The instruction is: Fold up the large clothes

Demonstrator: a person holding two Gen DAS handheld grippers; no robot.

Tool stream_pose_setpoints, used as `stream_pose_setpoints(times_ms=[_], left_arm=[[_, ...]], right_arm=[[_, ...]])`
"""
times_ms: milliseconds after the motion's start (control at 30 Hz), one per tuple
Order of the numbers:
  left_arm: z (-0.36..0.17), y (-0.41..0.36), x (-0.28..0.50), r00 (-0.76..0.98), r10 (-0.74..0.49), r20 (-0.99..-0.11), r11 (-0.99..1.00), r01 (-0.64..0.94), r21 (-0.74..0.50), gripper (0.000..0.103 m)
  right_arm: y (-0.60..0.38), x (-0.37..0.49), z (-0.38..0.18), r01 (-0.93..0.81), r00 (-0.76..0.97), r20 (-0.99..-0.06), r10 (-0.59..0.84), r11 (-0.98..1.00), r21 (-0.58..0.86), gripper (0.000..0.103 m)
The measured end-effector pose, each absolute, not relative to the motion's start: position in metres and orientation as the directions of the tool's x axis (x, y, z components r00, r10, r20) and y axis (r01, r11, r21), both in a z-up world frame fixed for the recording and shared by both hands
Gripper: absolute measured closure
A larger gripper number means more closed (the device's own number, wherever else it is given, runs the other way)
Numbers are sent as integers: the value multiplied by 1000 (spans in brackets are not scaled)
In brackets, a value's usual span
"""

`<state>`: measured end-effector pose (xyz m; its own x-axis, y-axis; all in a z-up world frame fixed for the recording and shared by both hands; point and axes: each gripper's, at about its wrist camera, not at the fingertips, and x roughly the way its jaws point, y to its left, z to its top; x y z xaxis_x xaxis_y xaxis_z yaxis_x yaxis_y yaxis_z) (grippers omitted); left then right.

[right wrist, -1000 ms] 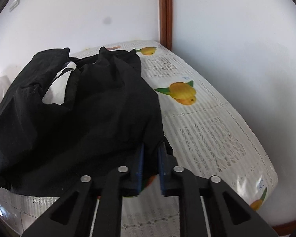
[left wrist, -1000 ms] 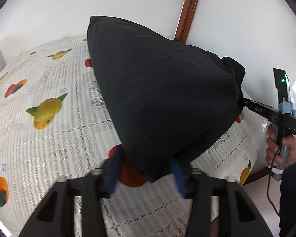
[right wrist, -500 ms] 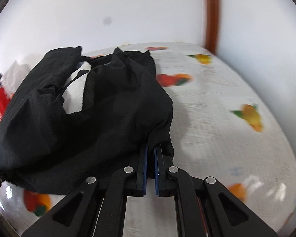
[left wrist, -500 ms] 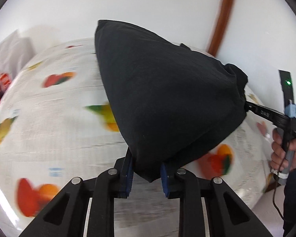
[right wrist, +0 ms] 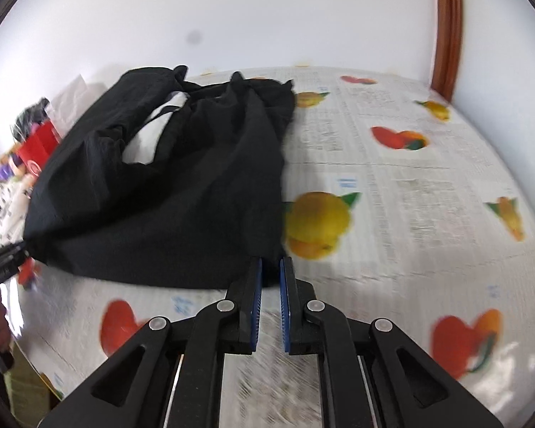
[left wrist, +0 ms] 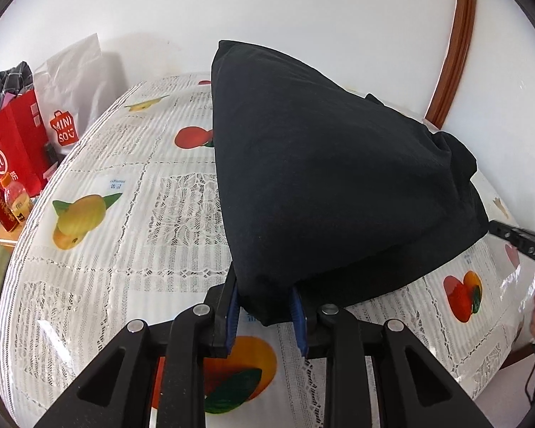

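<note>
Left wrist view: left hand-held gripper [left wrist: 265, 305] clamped on a corner of the black garment [left wrist: 331, 192], which lifts away ahead of it in a taut tent shape above the table [left wrist: 132, 235]. Matte, finely crinkled fabric; glossy plastic cloth with fruit prints and lace pattern. Red shopping bag [left wrist: 10, 146] far left.

Right wrist view: right hand-held gripper [right wrist: 270, 278] pinches the garment's near edge, blue pads slightly apart, cloth bunched ahead-left.

Risk: that thin pinch could slip if the pull gets uneven, dropping the corner; the slick cloth lets the fabric slide and skew the fold.
</note>
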<state>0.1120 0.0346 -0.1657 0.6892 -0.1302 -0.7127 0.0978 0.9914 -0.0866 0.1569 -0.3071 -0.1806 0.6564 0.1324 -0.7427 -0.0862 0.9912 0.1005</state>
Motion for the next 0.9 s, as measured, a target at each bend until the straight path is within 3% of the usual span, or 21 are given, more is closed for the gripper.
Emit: stream_pose_setpoints(times_ms=[67,133,200,267,300,600,900], left_arm=[[-167,38,112,687,-145,-712,989,98,-108,77],[-167,44,104,687,-159,-709,987,102,-122,76],[-164,45,100,695,-158,-702,987,105,-119,64],[-162,47,98,701,-172,-692,985,118,-126,46],[-161,48,97,707,-177,-684,984,118,-132,43],[-171,35,121,669,-200,-715,980,147,-136,43],[-176,19,138,668,-140,-731,988,140,-62,41]], right_arm=[[-308,148,-164,-84,696,-709,116,993,79,85],[-297,144,-149,-126,722,-678,138,990,67,52],[-283,144,-138,-167,744,-647,169,984,65,32],[-264,150,-129,-221,749,-624,220,972,78,30],[-255,157,-125,-243,749,-614,249,965,95,30],[-225,219,-139,-176,695,-653,301,952,252,26],[-210,247,-167,-182,620,-687,380,921,345,24]])
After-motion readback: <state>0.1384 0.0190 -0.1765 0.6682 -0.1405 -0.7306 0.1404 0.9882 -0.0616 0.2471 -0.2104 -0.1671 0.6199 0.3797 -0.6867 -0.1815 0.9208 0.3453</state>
